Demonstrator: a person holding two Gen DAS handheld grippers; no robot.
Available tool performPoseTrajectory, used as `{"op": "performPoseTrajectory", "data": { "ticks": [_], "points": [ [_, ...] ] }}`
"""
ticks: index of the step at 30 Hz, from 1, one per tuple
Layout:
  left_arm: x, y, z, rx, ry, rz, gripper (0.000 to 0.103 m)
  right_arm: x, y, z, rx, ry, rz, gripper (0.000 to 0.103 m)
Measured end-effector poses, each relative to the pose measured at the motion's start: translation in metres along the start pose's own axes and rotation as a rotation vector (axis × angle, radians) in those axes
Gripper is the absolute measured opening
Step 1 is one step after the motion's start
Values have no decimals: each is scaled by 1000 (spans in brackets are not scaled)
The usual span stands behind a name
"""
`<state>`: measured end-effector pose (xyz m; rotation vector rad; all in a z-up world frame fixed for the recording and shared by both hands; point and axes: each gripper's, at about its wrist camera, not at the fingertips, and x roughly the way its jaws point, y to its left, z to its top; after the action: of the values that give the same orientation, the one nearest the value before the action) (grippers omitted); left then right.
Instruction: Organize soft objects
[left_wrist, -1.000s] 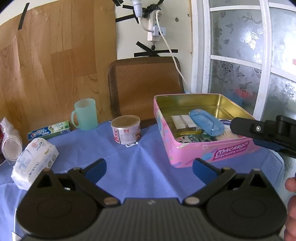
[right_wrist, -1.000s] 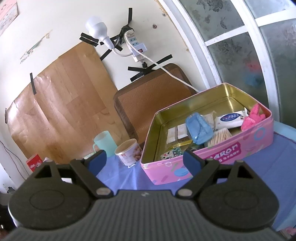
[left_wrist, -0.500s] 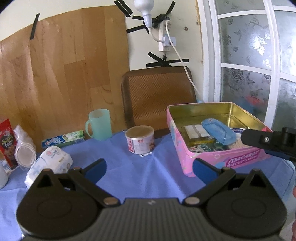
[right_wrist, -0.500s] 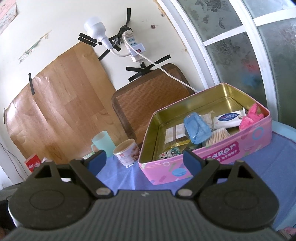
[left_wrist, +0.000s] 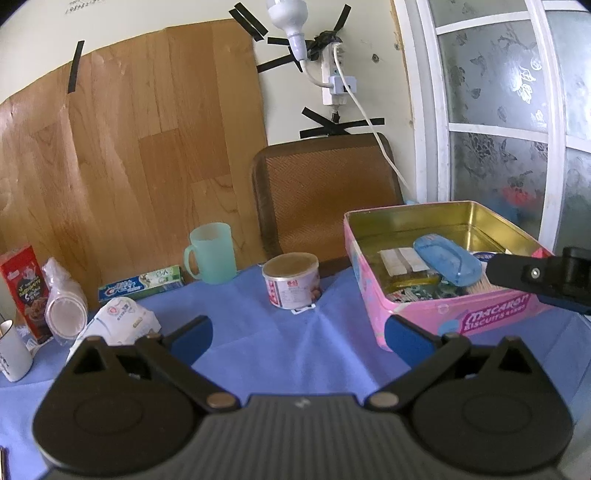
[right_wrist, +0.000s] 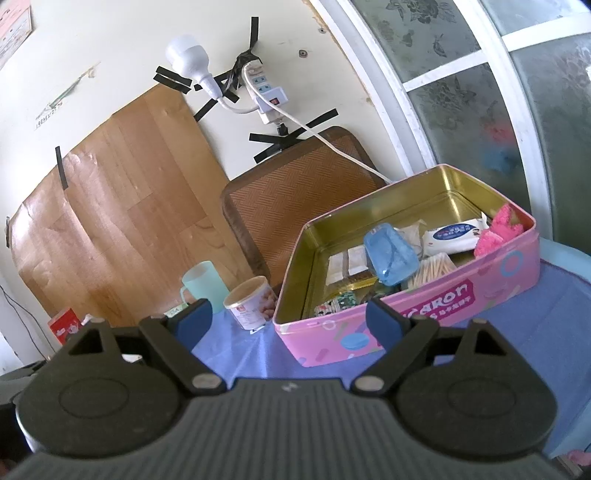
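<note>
A: From the left wrist first. How does the left hand-held gripper stand?

B: Released, blue fingers spread wide with nothing between them, hanging above the blue-covered table. Just past its left finger lies a white tissue pack. Further off on that side are a toothpaste box, a stack of plastic cups in a clear bag, a red carton and a white mug.

A: And straight ahead?

B: A small tin can stands ahead between the fingers, with a green cup behind it to the left. Ahead of the right finger sits the pink biscuit tin, open, with a blue case lying inside. A black part of the right hand-held gripper shows in front of the tin's right end; I cannot tell whether it touches the tin.

A: Now the right wrist.

B: The right hand-held gripper is also released, jaws wide and bare. The pink biscuit tin is close ahead of its right finger. Inside: the blue case, a wet wipes pack, a pink fluffy cloth against the far right corner, and cotton swabs.

A: Left of the tin?

B: The tin can and the green cup, near the left finger.
</note>
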<state>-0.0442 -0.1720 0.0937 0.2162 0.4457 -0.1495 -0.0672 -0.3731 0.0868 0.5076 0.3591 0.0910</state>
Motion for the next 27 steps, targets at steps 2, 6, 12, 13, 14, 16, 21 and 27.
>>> {"op": "performPoseTrajectory", "data": {
  "ticks": [2,6,12,13,14,16,21,27],
  "points": [
    [0,-1,0,2,2,4,103,0,-1,0,3,1,-1,92],
    [0,-1,0,1,13,3,103,-1,-3,-1,8,-1,-5,92],
    [1,-3,1,6,19,0,103,-2,-3,-2,13,0,-12,92],
    [1,-3,1,6,20,-2,103,-2,-4,-2,14,0,-13,92],
    [1,-3,0,7,21,-4,103,-2,-4,-3,15,0,-15,92],
    [2,-4,1,9,22,-5,103,-2,-5,-3,18,-3,-17,92],
    [3,-8,-1,20,34,-17,103,-2,-6,-3,23,-2,-22,92],
    [11,-8,-4,7,82,-87,103,-1,-9,-5,25,4,-30,92]
  ]
}}
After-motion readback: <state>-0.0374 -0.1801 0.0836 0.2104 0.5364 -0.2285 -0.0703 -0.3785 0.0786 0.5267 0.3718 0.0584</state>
